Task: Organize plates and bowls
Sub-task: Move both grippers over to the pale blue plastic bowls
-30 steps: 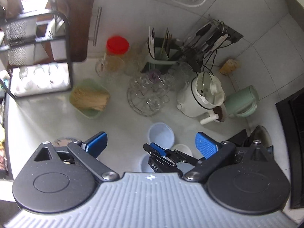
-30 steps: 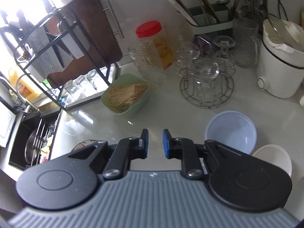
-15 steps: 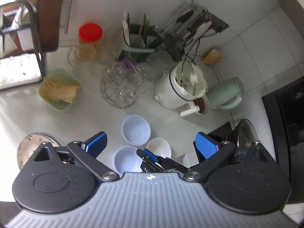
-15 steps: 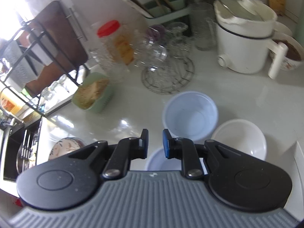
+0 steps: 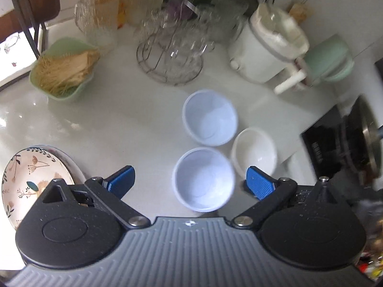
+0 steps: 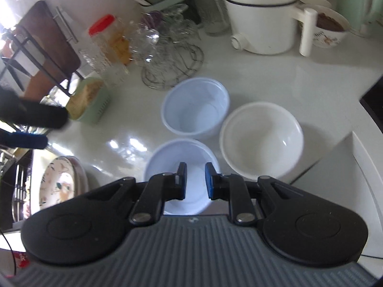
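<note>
Three empty bowls stand close together on the white counter: a near pale blue bowl (image 5: 203,179) (image 6: 182,167), a far pale blue bowl (image 5: 210,117) (image 6: 195,108) and a white bowl (image 5: 254,153) (image 6: 261,138) to their right. A floral plate (image 5: 31,179) (image 6: 57,184) lies on another plate at the left. My left gripper (image 5: 190,181) is open wide, above the near blue bowl. My right gripper (image 6: 194,180) hovers over the same bowl with a narrow gap between its jaws, holding nothing.
A green basket of noodles (image 5: 62,69), a wire rack of glasses (image 5: 170,55), a red-lidded jar (image 5: 105,7), a white electric pot (image 5: 265,47) and a green kettle (image 5: 330,59) line the back. A black stove (image 5: 340,143) is at the right, a dish rack (image 6: 36,55) at the left.
Both grippers have come lower and closer to the bowls, which look larger now. The right gripper has left the left wrist view. The right jaws have parted slightly.
</note>
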Available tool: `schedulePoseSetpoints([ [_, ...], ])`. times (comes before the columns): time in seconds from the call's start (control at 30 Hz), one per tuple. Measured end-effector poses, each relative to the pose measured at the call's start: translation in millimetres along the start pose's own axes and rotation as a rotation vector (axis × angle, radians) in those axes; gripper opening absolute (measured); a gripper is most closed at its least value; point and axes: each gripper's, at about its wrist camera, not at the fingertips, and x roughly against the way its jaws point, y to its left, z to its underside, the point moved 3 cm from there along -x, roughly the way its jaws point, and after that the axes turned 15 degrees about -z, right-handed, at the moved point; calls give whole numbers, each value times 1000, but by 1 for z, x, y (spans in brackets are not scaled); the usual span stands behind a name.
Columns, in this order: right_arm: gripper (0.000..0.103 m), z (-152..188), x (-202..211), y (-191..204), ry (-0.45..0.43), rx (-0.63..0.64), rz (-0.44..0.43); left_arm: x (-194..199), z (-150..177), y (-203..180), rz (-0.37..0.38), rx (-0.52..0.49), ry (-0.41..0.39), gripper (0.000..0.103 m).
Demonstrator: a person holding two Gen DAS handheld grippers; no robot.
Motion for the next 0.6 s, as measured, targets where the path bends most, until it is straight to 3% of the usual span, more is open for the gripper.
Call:
schedulePoseSetpoints([
  [0.1, 20, 8, -4, -9, 1, -6, 30, -25, 13, 0, -12, -30, -20, 101],
  [0.37, 21, 24, -18, -30, 32, -61, -15, -85, 40, -2, -51, -97, -22, 99],
  [0.47, 24, 25, -22, -31, 40, -60, -41, -95, 46, 0, 32, -112, -25, 99],
  [0.6, 26, 24, -27, -32, 38, -47, -63, -102, 46, 1, 73, -98, -26, 97],
])
